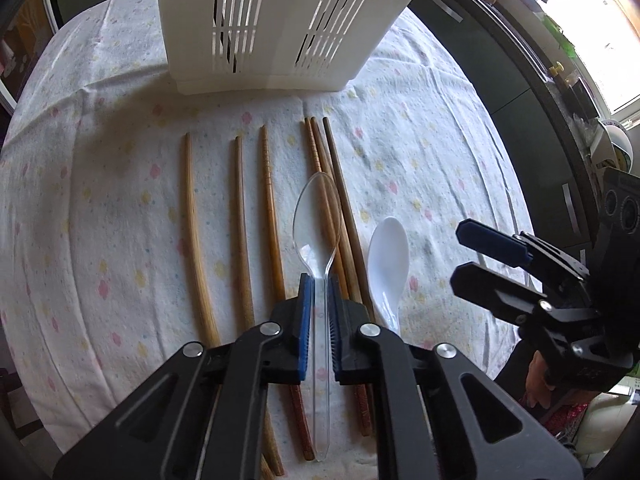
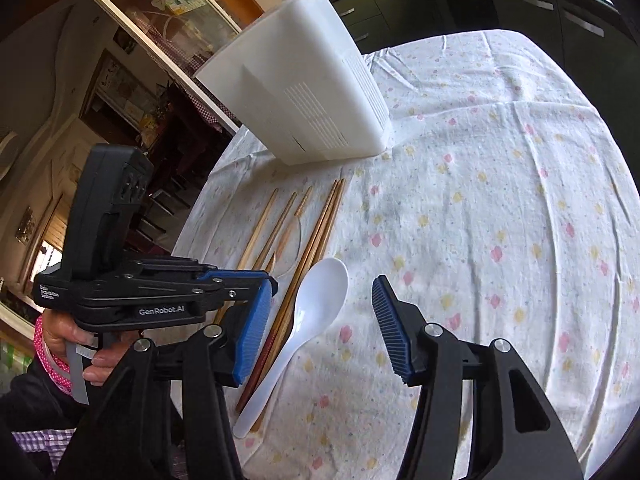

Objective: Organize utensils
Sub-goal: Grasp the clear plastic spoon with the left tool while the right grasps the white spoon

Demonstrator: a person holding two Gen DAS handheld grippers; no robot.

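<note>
Spoons and chopsticks lie on a table (image 1: 100,208) covered with a white cloth that has small pink and yellow flowers. The left tool (image 1: 320,308) points steeply down and is clenched on the handle of a clear plastic spoon (image 1: 318,240); both blue pads press on the handle, and the bowl of this spoon reaches forward beyond the fingertips, over a bundle of brown chopsticks (image 1: 332,208). Whether the clear spoon is lifted off the chopsticks or touches them, I cannot tell. To the left of this tool, three more chopsticks (image 1: 238,220) lie apart from each other, side by side on the cloth, all pointing away from the tool.

Just to the right of the left tool lies a white spoon (image 2: 304,320), with its bowl away from the tool and its handle toward the near edge of the table. The right tool (image 2: 324,328) is released, its two blue pads stand well apart, and the white spoon lies below and between them, closer to the left pad; the pads do not touch it. In the right wrist view, a hand (image 2: 76,344) holds the grip of the left tool.

Ahead of both tools, beyond the tips of the chopsticks, stands a white plastic basket (image 1: 276,20) with narrow slots in its walls.
</note>
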